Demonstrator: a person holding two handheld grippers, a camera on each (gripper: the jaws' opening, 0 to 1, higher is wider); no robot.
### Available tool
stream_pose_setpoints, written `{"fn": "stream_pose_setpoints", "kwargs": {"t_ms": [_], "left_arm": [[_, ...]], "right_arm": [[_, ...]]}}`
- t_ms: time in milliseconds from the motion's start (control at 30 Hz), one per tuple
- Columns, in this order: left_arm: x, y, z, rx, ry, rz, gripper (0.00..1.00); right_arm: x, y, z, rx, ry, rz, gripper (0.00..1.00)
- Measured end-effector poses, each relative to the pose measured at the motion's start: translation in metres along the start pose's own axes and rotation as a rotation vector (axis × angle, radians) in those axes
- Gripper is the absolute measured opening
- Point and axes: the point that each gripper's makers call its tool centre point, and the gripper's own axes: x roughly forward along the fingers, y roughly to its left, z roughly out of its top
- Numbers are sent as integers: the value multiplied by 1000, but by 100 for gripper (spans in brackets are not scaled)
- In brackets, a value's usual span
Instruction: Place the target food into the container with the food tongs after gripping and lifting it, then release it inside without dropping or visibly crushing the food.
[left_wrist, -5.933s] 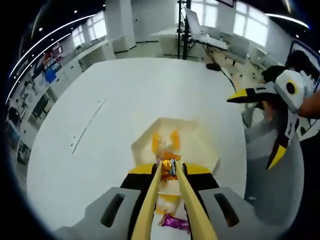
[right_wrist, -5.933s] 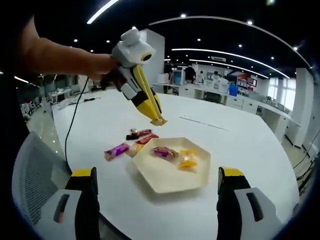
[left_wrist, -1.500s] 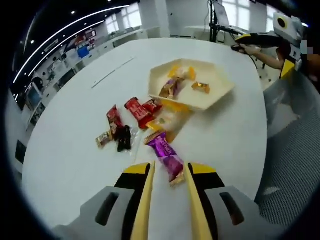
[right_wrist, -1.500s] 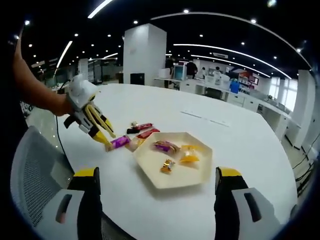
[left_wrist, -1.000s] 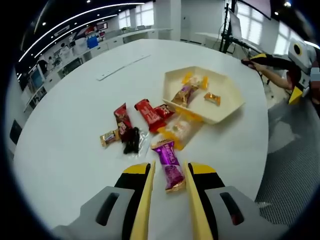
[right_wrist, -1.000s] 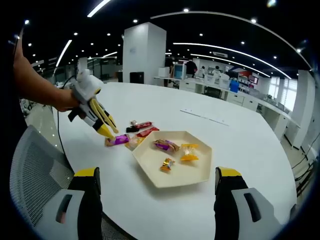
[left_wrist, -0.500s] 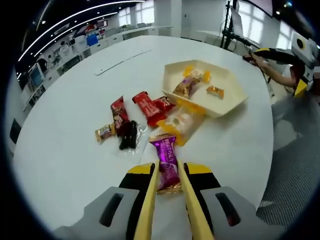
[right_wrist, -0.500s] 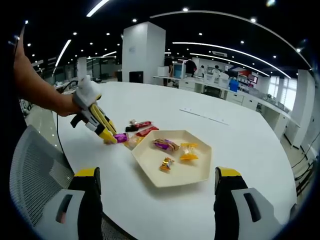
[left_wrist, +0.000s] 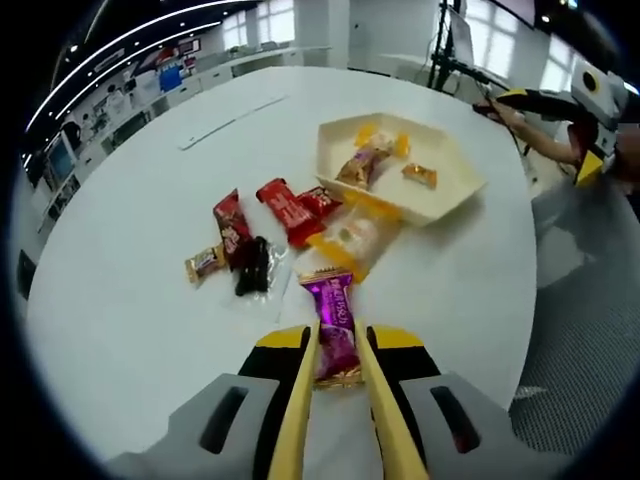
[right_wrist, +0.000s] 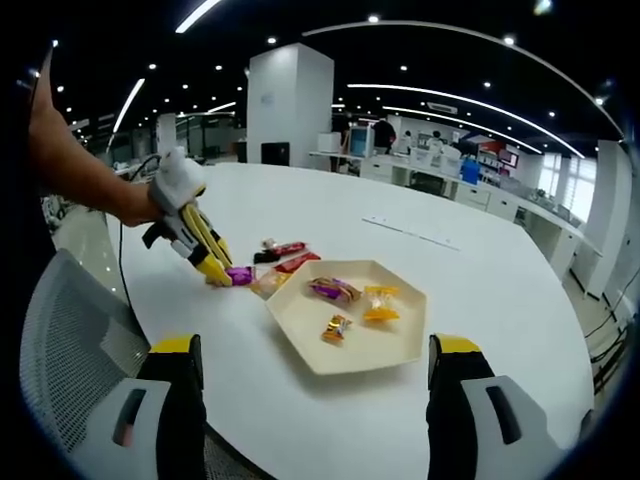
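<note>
A purple-wrapped candy (left_wrist: 335, 330) sits pinched between the yellow jaws of my left gripper (left_wrist: 337, 345), low over the white table; I cannot tell whether it is off the surface. The right gripper view has the same left gripper (right_wrist: 215, 272) with a hand on it and the purple candy (right_wrist: 240, 274) at its tips, left of the cream hexagonal tray (right_wrist: 340, 365). The tray (left_wrist: 445, 200) holds three wrapped candies: a purple-brown one (left_wrist: 358, 166), a yellow one (left_wrist: 382, 140) and a small orange one (left_wrist: 419, 176). My right gripper (right_wrist: 315, 350) is open with nothing in it, near the tray's front edge.
Loose candies lie on the table (left_wrist: 130, 300) between me and the tray: a yellow-clear pack (left_wrist: 350, 240), red wrappers (left_wrist: 285, 205), a dark piece (left_wrist: 254, 266) and a small gold one (left_wrist: 203, 263). A mesh chair (right_wrist: 70, 340) stands by the table edge. The right gripper (left_wrist: 585, 140) hovers beyond the tray.
The left gripper dropped an orange candy in the tray, drew back to the purple candy and shut its jaws on it. Over the last half second only the view shifted a little.
</note>
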Motion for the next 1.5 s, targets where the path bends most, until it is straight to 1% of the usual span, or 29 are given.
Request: {"fn": "stream_pose_setpoints", "kwargs": {"t_ms": [133, 233, 300, 400, 567, 700, 733, 767, 800, 833, 1033, 1200, 1500], "left_arm": [[-2, 3, 3, 6, 2, -18, 19], [-5, 3, 8, 30, 9, -42, 19], [-6, 6, 10, 53, 18, -45, 19], [-11, 7, 17, 71, 22, -64, 19], [-14, 9, 22, 106, 39, -103, 19], [-20, 14, 28, 125, 38, -116, 19], [-21, 14, 30, 126, 39, -123, 19], [-22, 8, 31, 111, 46, -168, 19], [-23, 6, 32, 112, 41, -181, 19], [-25, 9, 37, 117, 30, -171, 19], [-31, 13, 55, 144, 18, -173, 19], [-36, 17, 60, 150, 13, -183, 19], [-43, 21, 65, 174, 12, -179, 19]], "right_arm": [[0, -1, -1, -4, 0, -5, 92], [0, -1, -1, -9, 4, -3, 92], [1, 0, -1, -8, 6, -1, 92], [0, 0, -1, -8, 5, -1, 92], [0, 0, -1, -7, 5, 2, 92], [0, 0, -1, -7, 2, -2, 93], [0, -1, 0, -7, 0, -5, 93], [0, -1, 0, -6, 0, -7, 93], [0, -1, 0, -4, 1, -7, 93], [0, -1, -1, -3, 3, -6, 93], [1, 2, -2, -17, 12, 4, 93], [1, 1, -2, -19, 13, -4, 93], [1, 2, -1, -19, 9, -4, 93]]}}
